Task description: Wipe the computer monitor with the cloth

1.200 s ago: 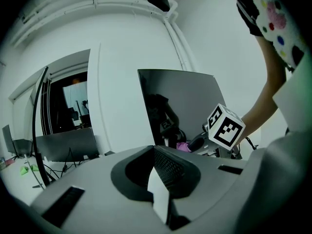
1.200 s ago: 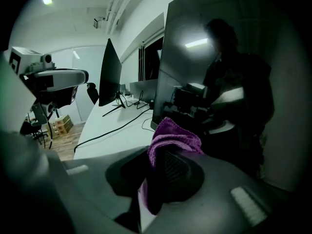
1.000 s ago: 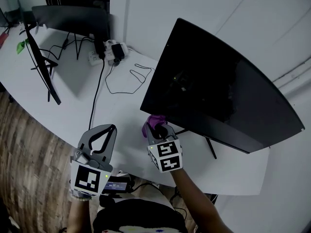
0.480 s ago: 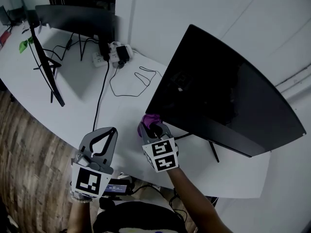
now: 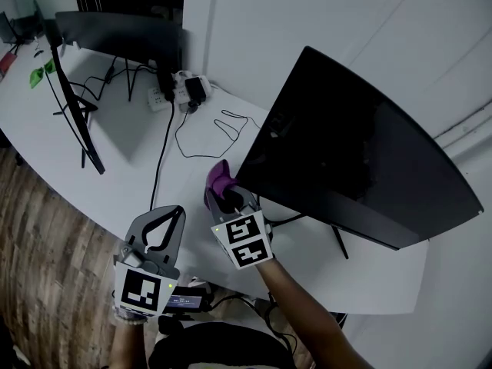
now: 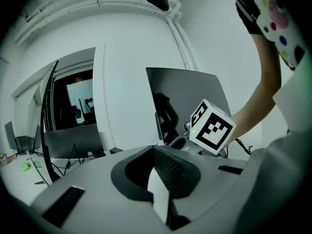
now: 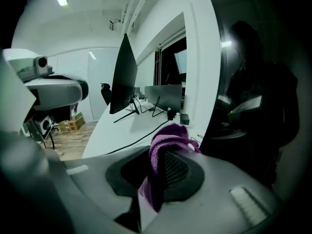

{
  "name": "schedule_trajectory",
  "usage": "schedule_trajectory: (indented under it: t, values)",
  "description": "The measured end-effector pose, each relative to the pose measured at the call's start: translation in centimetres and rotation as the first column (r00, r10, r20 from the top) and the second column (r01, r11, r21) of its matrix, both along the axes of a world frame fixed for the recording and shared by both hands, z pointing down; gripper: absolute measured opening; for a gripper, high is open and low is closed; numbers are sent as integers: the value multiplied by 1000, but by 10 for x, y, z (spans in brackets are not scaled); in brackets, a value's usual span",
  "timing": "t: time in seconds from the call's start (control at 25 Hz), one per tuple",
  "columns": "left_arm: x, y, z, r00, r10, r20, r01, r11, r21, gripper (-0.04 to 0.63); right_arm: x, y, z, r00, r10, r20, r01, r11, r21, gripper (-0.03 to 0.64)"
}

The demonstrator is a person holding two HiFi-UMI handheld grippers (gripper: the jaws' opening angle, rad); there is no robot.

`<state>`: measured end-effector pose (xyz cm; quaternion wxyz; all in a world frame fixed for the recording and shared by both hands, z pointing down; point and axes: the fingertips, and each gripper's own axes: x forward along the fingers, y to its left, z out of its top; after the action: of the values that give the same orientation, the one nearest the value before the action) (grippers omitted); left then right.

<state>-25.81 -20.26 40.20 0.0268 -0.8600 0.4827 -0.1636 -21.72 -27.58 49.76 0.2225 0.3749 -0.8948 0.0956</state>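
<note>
At the far left of the white desk (image 5: pixel 115 177), a side-on monitor (image 5: pixel 71 108) and a second dark screen (image 5: pixel 115 31) are seen, with a power strip (image 5: pixel 174 91) against the wall and a black cable (image 5: pixel 160 152) run toward the front edge. By that edge the left gripper (image 5: pixel 175 211) is held low, its jaws brought together with nothing between them. Just to its right, the right gripper (image 5: pixel 227 198) is raised toward the computer monitor (image 5: pixel 361 152); its jaws are clamped on the purple cloth (image 5: pixel 217 180), which is bunched between them and stands up past the fingertips. The cloth is carried just beside the lower left corner of the dark screen, on the side away from the person; whether fabric and glass are touching cannot be made out. The large monitor is shown tilted across the right of the desk on a thin stand, its panel black and unlit, with a wooden floor (image 5: pixel 38 252) visible below
</note>
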Motion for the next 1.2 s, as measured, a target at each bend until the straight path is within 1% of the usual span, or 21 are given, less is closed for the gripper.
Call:
schedule_trajectory:
  t: [0.12,0.28,0.44,0.68,0.92,1.2]
  values:
    - [-1,2,0,1000,-2,-5,2,1000,2,5,1,-4,-2,1000,6,14,-6,1000,-8,64]
    - [-3,3,1,1000,-6,-8,6,1000,-3,5,9,-9,1,998,54,12,-53,998,-32,64]
    - [-3,4,0,1000,-4,-11,4,1000,0,5,16,-11,1,996,86,-8,-86,996,-31,64]
    - [0,4,-4,1000,5,-10,-5,1000,8,5,28,-16,-11,992,130,-8,-130,991,-18,64]
    - [8,7,-9,1000,18,-6,-17,1000,25,5,36,-17,-28,988,152,29,-152,988,-13,64]
    - [12,11,-17,1000,26,3,-26,999,45,5,41,-18,-55,979,177,97,-177,984,-7,64]
